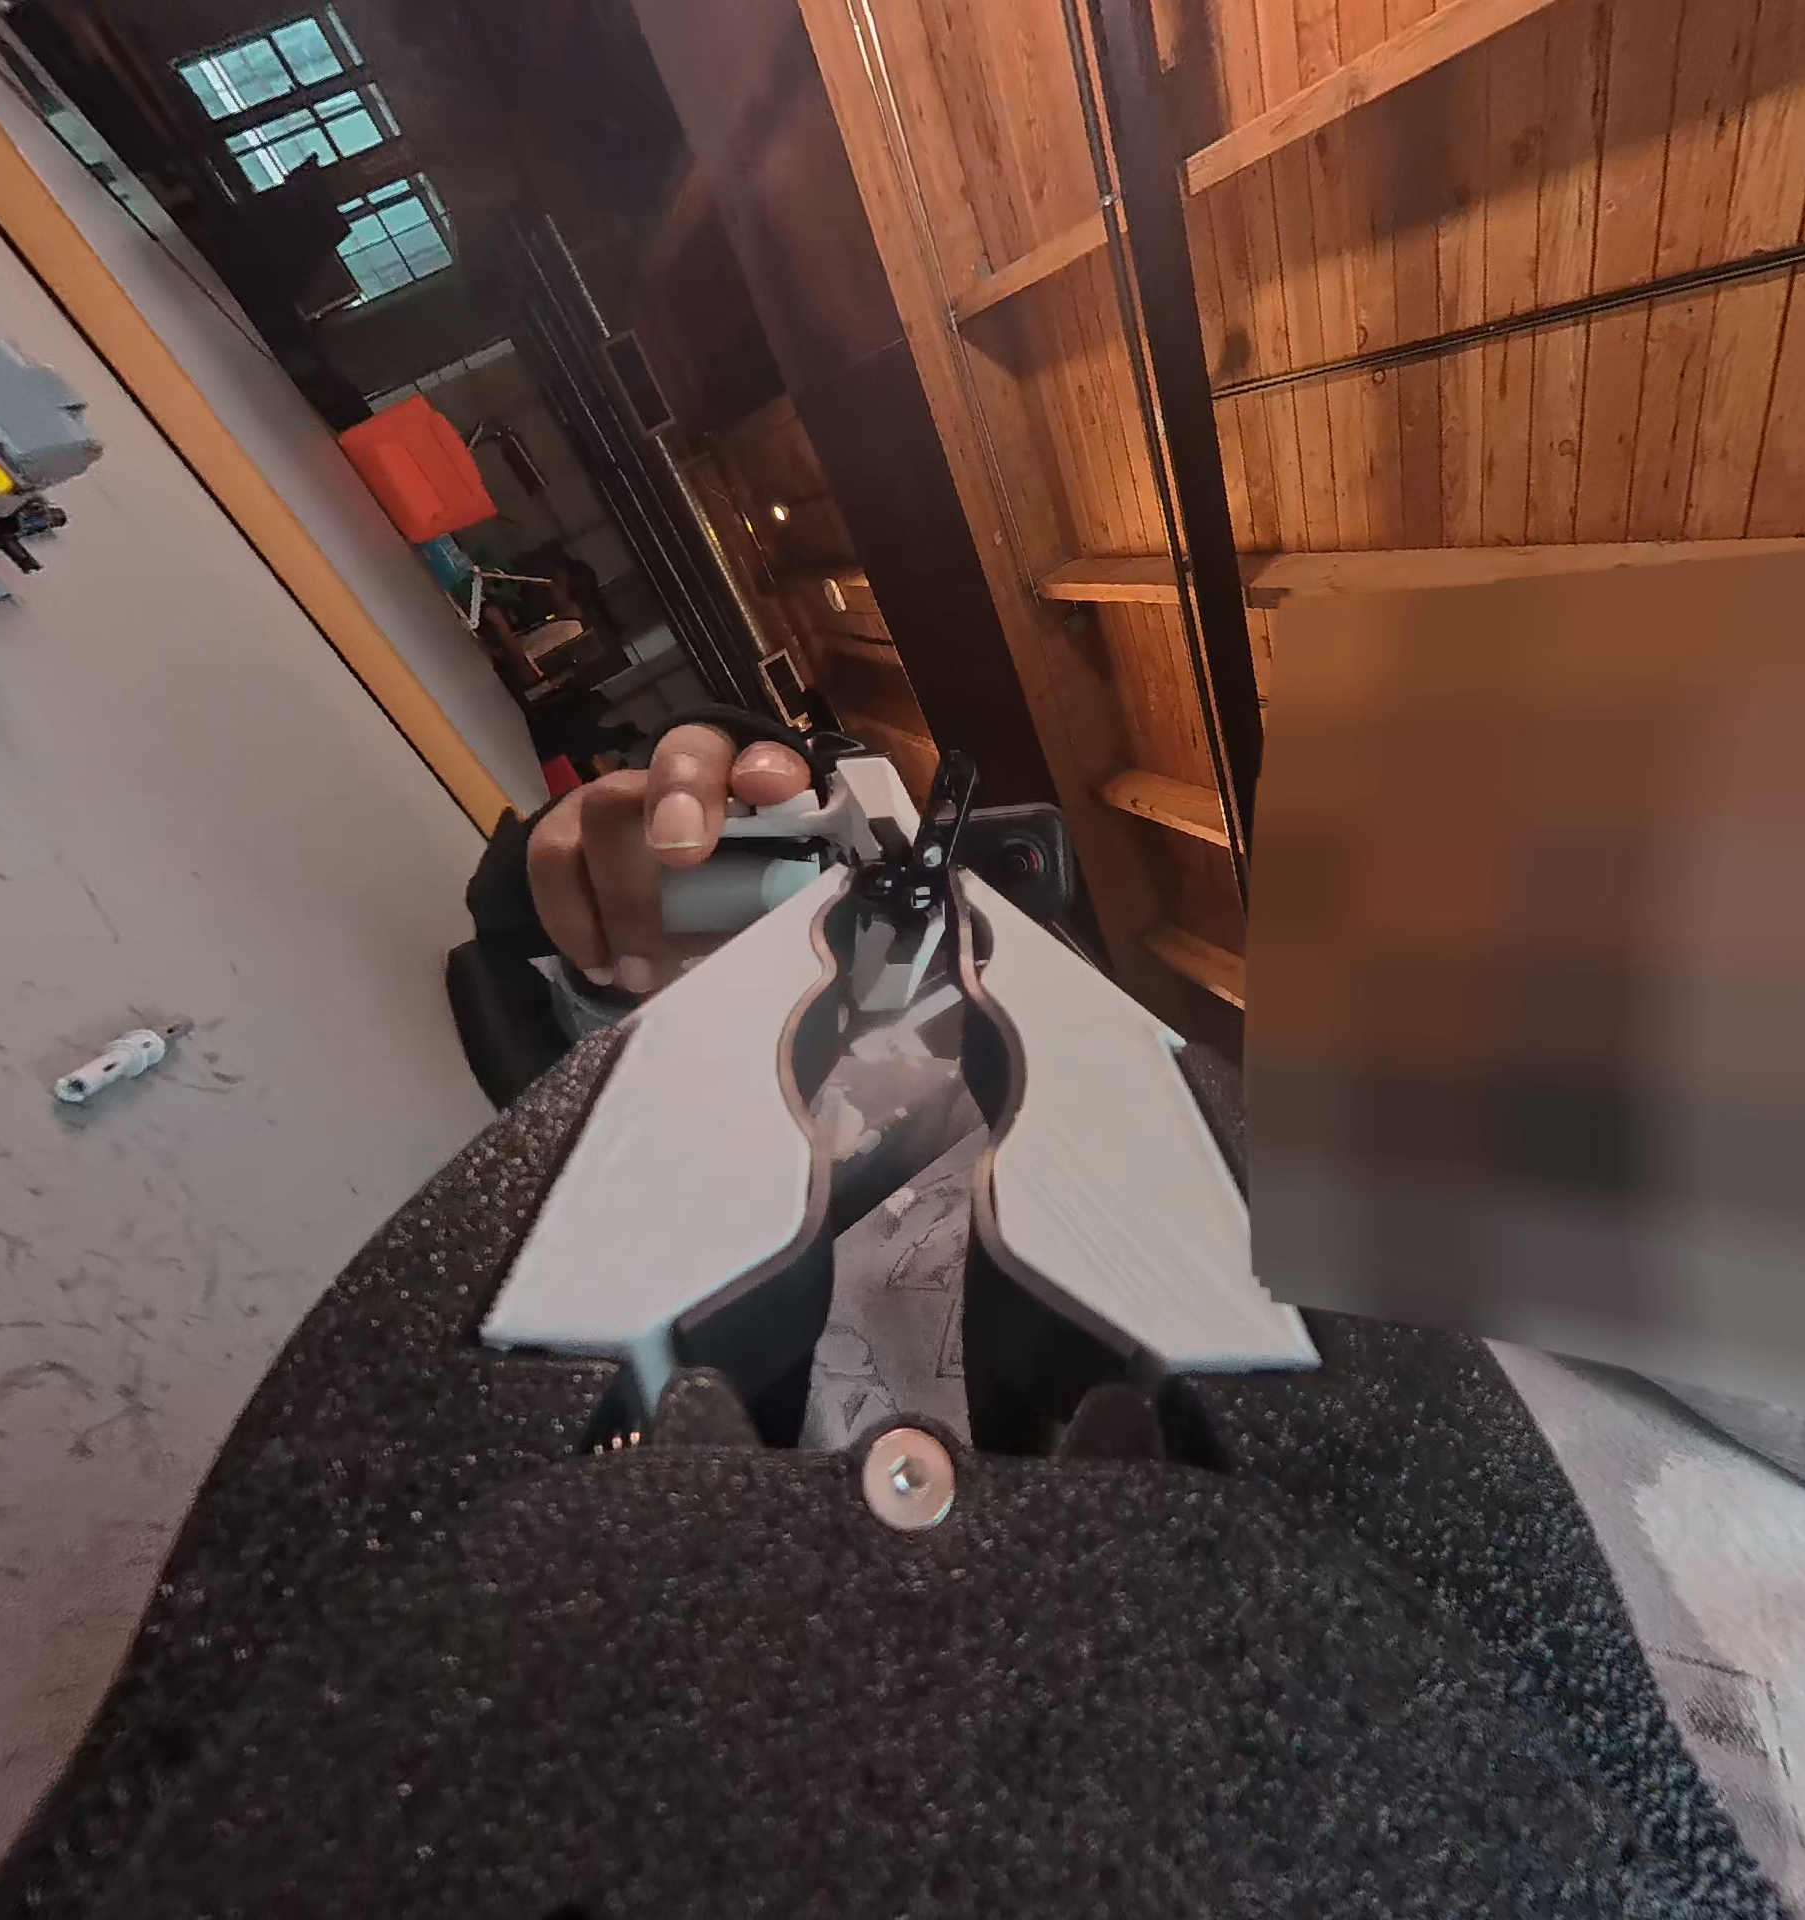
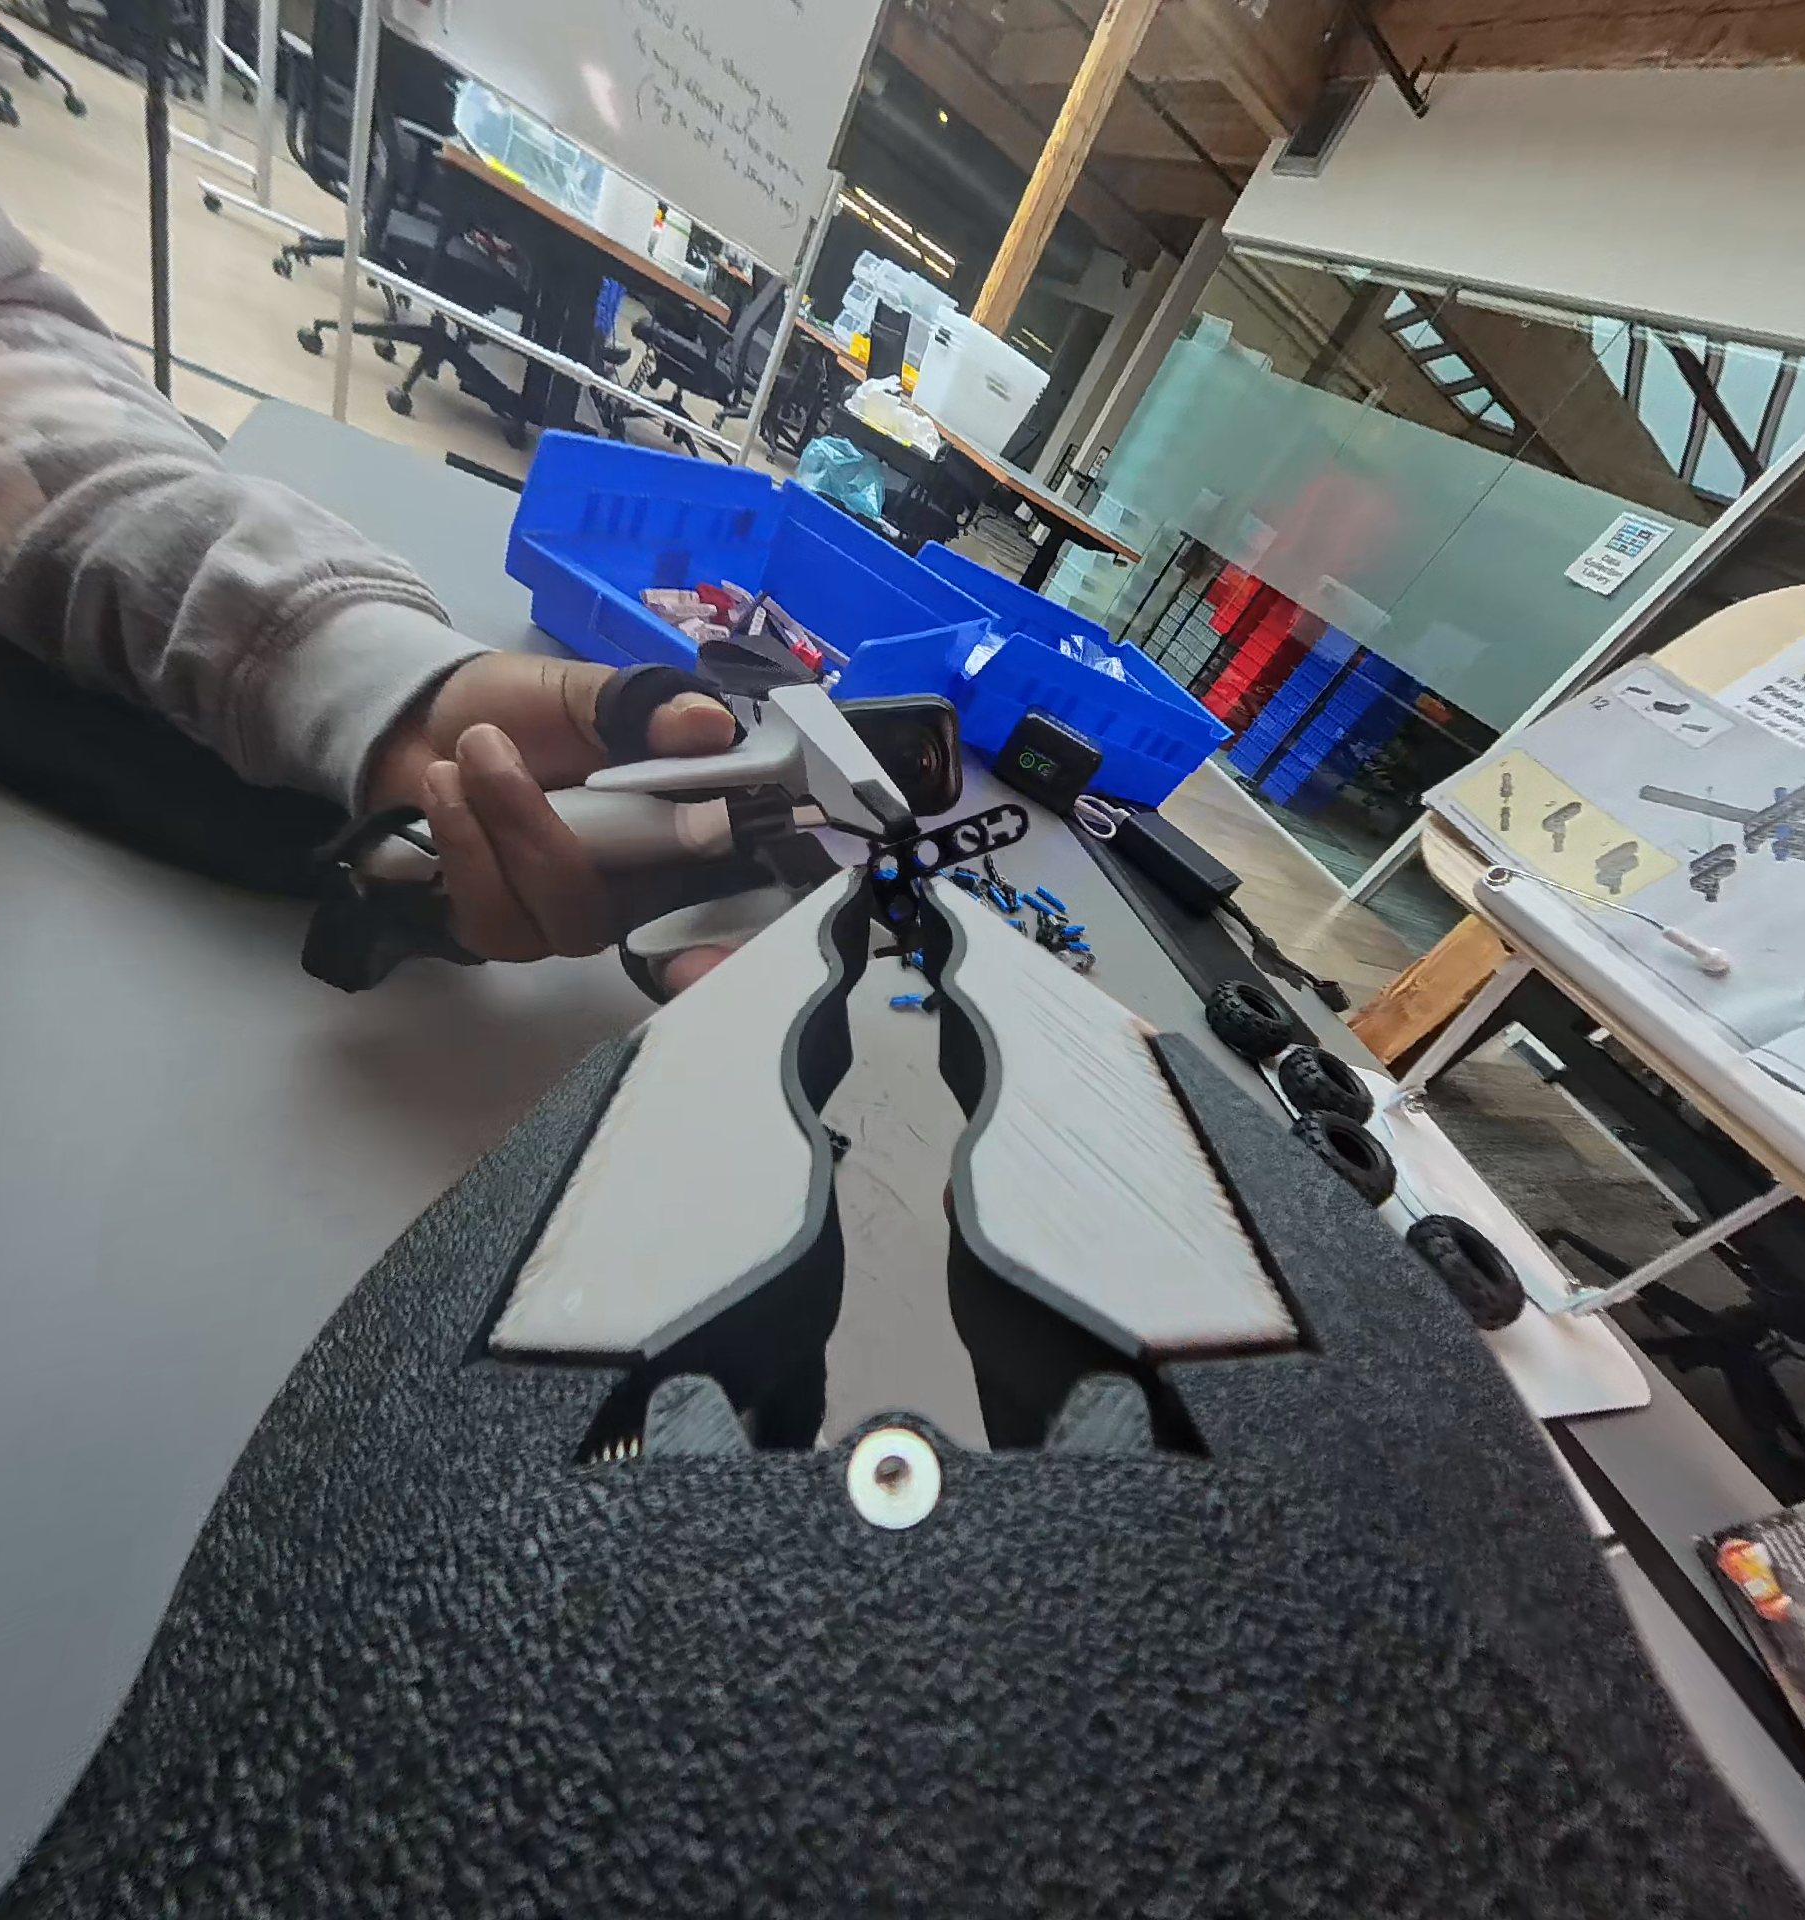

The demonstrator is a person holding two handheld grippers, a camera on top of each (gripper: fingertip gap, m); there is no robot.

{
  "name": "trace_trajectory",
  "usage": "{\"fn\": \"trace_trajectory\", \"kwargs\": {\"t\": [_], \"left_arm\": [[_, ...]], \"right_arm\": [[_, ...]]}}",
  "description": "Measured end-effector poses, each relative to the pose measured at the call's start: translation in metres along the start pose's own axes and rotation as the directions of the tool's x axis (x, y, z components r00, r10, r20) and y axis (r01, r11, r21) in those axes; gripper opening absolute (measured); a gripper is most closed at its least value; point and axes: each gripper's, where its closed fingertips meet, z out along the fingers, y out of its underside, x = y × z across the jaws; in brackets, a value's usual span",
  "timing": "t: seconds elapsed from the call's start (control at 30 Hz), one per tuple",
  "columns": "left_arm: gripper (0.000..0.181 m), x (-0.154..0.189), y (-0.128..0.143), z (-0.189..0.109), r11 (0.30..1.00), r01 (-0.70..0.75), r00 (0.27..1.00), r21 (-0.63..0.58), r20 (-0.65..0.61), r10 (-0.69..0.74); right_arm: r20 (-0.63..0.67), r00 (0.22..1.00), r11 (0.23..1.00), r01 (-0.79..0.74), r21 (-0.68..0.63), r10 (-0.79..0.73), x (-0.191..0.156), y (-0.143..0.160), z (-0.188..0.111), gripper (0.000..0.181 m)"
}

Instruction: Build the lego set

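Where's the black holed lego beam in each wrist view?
Left wrist view: the black holed lego beam sits just above centre, at the jaw tips, standing nearly upright.
Right wrist view: it is at centre, slightly above the middle, at the jaw tips, slanting up to the right.
Shared landmark: the other gripper's round camera lens, right behind the beam in both.
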Motion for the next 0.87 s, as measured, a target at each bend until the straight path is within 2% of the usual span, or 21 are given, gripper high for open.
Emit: {"fn": "trace_trajectory", "kwargs": {"t": [0.03,0.2,0.3,0.43,0.5,0.57,0.63,0.73,0.77,0.87], "left_arm": [[0.019,-0.005,-0.001,-0.002,1.0,0.007,1.0,0.005,0.028,-0.007],[0.024,-0.022,-0.002,-0.009,0.999,-0.049,0.983,-0.018,0.178,0.052],[0.026,-0.03,-0.006,-0.016,0.988,-0.143,0.948,-0.055,0.279,0.153],[0.028,-0.027,-0.012,-0.025,0.955,-0.266,0.894,-0.131,0.338,0.295],[0.029,-0.029,-0.005,-0.029,0.909,-0.334,0.839,-0.251,0.36,0.408],[0.03,-0.035,0.006,-0.032,0.83,-0.392,0.766,-0.397,0.359,0.534],[0.031,-0.037,0.021,-0.032,0.744,-0.428,0.719,-0.513,0.304,0.624],[0.026,-0.041,0.043,-0.031,0.65,-0.436,0.69,-0.623,0.232,0.686],[0.02,-0.042,0.05,-0.032,0.62,-0.437,0.685,-0.651,0.206,0.699],[0.015,-0.043,0.062,-0.033,0.537,-0.46,0.65,-0.707,0.144,0.746]], "right_arm": [[-0.006,1.0,1.0,0.022,-0.02,-0.022,0.001,0.004,0.0,0.008],[0.011,0.999,0.996,0.036,-0.078,-0.035,-0.001,0.018,0.001,0.008],[0.059,0.998,0.994,0.005,-0.114,0.001,-0.004,0.027,0.0,0.008],[0.139,0.99,0.983,0.005,-0.186,0.021,-0.016,0.043,-0.003,0.008],[0.194,0.981,0.975,0.016,-0.222,0.028,-0.026,0.05,-0.003,0.008],[0.249,0.968,0.97,0.03,-0.243,0.032,-0.038,0.054,-0.004,0.008],[0.297,0.954,0.969,0.039,-0.246,0.037,-0.049,0.055,-0.005,0.008],[0.363,0.93,0.97,0.033,-0.242,0.059,-0.063,0.053,-0.008,0.008],[0.387,0.92,0.971,0.028,-0.239,0.069,-0.067,0.052,-0.01,0.009],[0.443,0.889,0.968,0.003,-0.25,0.111,-0.077,0.052,-0.015,0.009]]}}
